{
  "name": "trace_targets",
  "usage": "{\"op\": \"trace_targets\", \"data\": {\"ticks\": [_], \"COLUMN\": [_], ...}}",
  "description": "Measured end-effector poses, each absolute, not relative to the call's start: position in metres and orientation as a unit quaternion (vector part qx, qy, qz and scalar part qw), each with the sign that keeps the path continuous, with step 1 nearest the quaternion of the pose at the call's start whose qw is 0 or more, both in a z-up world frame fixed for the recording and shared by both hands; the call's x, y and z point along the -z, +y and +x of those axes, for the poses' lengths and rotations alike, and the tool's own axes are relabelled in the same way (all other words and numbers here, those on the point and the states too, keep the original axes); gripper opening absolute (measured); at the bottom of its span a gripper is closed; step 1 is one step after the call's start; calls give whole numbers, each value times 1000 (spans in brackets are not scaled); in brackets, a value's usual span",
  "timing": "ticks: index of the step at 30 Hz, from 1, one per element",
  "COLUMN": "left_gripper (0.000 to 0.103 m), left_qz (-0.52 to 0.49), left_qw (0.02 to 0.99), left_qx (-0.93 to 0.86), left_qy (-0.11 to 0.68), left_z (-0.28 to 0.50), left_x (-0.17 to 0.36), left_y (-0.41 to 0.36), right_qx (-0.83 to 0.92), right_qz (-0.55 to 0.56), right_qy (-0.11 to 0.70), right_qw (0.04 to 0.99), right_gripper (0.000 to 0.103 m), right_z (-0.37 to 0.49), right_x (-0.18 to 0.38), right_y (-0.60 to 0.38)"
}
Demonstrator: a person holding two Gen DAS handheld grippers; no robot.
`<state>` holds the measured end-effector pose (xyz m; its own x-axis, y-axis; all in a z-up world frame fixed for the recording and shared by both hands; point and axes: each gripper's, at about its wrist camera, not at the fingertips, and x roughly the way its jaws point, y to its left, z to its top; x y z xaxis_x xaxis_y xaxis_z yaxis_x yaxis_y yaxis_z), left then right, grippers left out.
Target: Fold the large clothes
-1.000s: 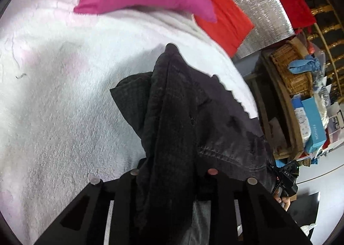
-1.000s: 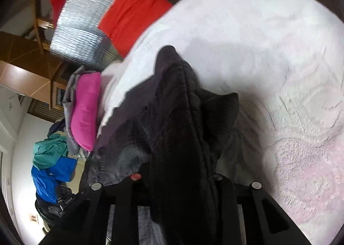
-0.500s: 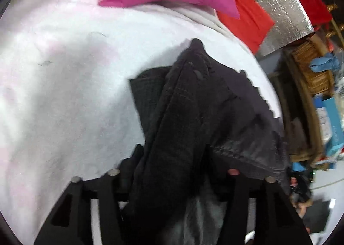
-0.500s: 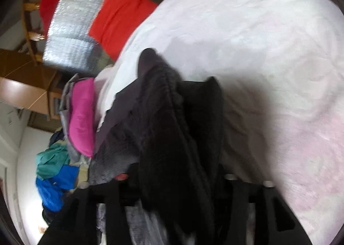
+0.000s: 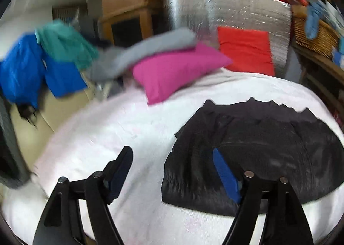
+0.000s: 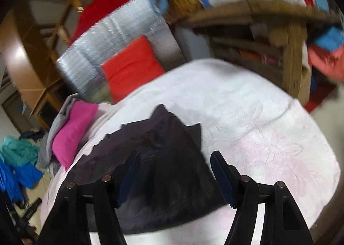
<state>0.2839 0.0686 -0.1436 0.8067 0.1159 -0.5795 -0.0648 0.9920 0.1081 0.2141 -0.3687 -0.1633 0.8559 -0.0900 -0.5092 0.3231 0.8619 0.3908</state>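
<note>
Black, heavy-looking fabric is lying in a folded bundle [image 5: 253,150] on the white and pale-pink textured bedspread [image 5: 111,129], and both tools are hanging over it with nothing in their grip. The left gripper [image 5: 172,172] is showing its blue-padded fingers [image 5: 225,176] spread wide, one over bare bedspread, the other over the near edge of the garment. The right gripper [image 6: 175,173] is likewise gaping, its two fingers straddling the dark bundle [image 6: 163,167] without pinching it. That is looking like a garment laid down on purpose: it is sitting flat, roughly doubled over, with a jagged, zigzag hem running along its far side.

Behind it, the magenta pillow [image 5: 172,71] is lying under a grey folded cloth [image 5: 142,51], and a red-orange cushion [image 5: 245,49] is leaning against the silver quilted panel [image 5: 225,8], all well apart from the work, leaving the middle of the bed as folding space. A wicker basket [image 5: 314,34] is sitting off to the right.

Both views are smeared with motion blur, so finer creases are hard to read. My guess: the fold is close to done, though one more tidy-up may be needed.
</note>
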Motion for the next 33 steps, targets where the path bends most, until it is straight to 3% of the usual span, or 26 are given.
{"op": "trace_targets", "data": {"ticks": [12, 33], "left_gripper": [90, 94], "left_qz": [57, 72], "left_qw": [976, 987], "left_qx": [-53, -66], "left_qy": [202, 127], "left_z": [172, 65], "left_x": [64, -11], "left_y": [49, 44], "right_qx": [93, 96], "right_qz": [123, 50], "right_qy": [249, 226], "right_qw": [956, 968], "right_gripper": [72, 76], "right_z": [133, 44], "right_x": [121, 42], "right_y": [-252, -163]}}
